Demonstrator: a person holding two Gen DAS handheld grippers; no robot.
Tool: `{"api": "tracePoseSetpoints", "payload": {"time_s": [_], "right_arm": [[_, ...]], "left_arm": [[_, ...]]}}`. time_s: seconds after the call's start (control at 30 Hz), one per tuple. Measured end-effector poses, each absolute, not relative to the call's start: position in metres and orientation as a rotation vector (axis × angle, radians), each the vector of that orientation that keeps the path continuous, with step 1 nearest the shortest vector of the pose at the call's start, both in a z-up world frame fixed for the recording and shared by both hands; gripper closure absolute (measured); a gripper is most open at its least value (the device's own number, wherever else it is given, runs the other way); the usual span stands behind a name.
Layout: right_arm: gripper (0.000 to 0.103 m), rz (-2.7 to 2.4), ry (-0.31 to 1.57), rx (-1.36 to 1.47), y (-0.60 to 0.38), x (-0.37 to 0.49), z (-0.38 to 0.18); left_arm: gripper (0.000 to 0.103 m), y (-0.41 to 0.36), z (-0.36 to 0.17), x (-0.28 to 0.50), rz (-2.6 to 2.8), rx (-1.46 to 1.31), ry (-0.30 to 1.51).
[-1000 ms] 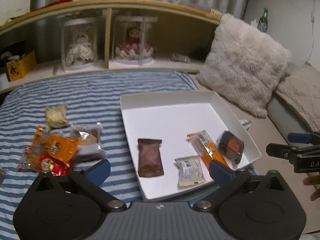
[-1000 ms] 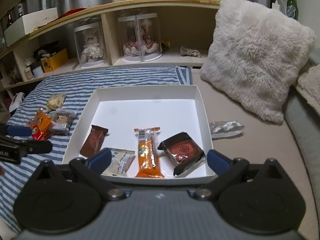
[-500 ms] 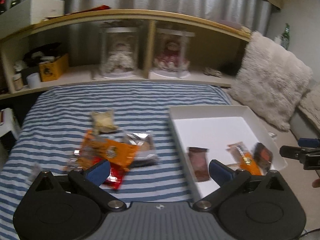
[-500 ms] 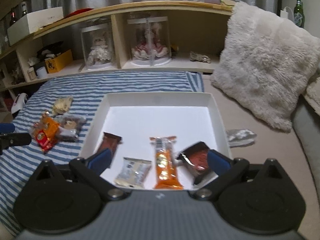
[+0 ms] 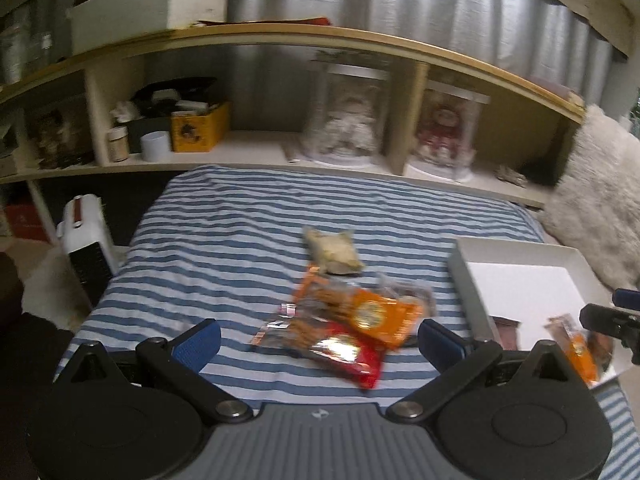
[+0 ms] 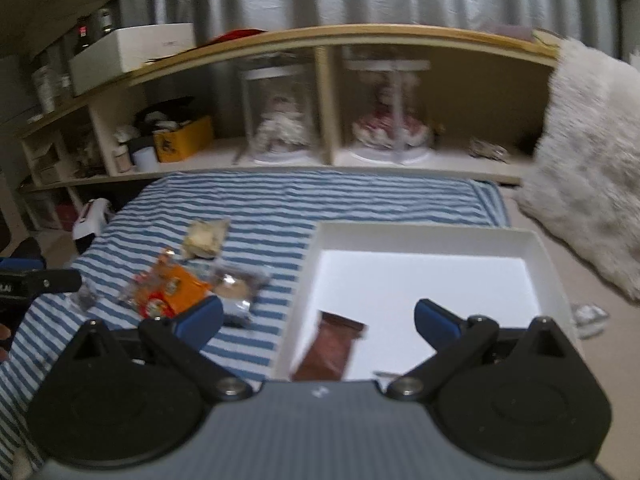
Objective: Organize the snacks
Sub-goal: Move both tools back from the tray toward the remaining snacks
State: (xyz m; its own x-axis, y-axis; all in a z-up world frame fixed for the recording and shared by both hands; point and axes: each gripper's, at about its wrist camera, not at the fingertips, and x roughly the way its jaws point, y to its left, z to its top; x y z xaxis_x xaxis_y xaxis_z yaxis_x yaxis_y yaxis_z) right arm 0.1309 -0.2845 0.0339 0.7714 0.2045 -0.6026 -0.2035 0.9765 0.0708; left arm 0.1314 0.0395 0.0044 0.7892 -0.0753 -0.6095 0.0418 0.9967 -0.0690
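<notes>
- The left gripper (image 5: pixel 318 340) has its jaws spread wide and empty; between the two blue pads, low in the centre of the left wrist frame, lies the loose pile of snacks
- Nearest those jaws is a red packet (image 5: pixel 340 350), with an orange packet (image 5: pixel 368 310) overlapping it just above, a clear-wrapped brown snack (image 5: pixel 416 296) peeking out at the pile's right, and a pale crumpled packet (image 5: pixel 334 250) a little higher, all on the striped blanket (image 5: pixel 224 240)
- The right gripper (image 6: pixel 318 320) is likewise released and holds nothing; its left pad sits over the blanket by the pile, its right pad over the white box (image 6: pixel 424 236) in the lower right of the right wrist frame
- In the box, a brown bar (image 6: pixel 332 346) shows at the bottom centre of that frame; the left wrist view also shows an orange bar (image 5: pixel 580 350) at its right edge, so some snacks are already sorted
- Further out: a wooden shelf unit (image 5: pixel 280 40) across the top of both frames and a fluffy cushion (image 6: pixel 592 160) at the right
- Judged step: reaching for the next loose snack, with the left gripper lined up on the pile
- The next move calls for dropping the open jaws onto a single packet, probably the red or orange one; since they overlap and the wrappers look slippery, the pinch should take one edge cleanly so two do not lift together, then carry it right into the box
</notes>
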Motion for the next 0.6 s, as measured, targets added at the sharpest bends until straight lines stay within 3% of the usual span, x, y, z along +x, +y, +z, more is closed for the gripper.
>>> {"api": "tracePoseSetpoints", "payload": {"time_s": [0.6], "right_arm": [[0.000,0.427,0.661,0.049,-0.184,0.178,-0.015]], "left_arm": [[0.000,0.122,-0.021,0.162,0.090,-0.074,0.656]]}}
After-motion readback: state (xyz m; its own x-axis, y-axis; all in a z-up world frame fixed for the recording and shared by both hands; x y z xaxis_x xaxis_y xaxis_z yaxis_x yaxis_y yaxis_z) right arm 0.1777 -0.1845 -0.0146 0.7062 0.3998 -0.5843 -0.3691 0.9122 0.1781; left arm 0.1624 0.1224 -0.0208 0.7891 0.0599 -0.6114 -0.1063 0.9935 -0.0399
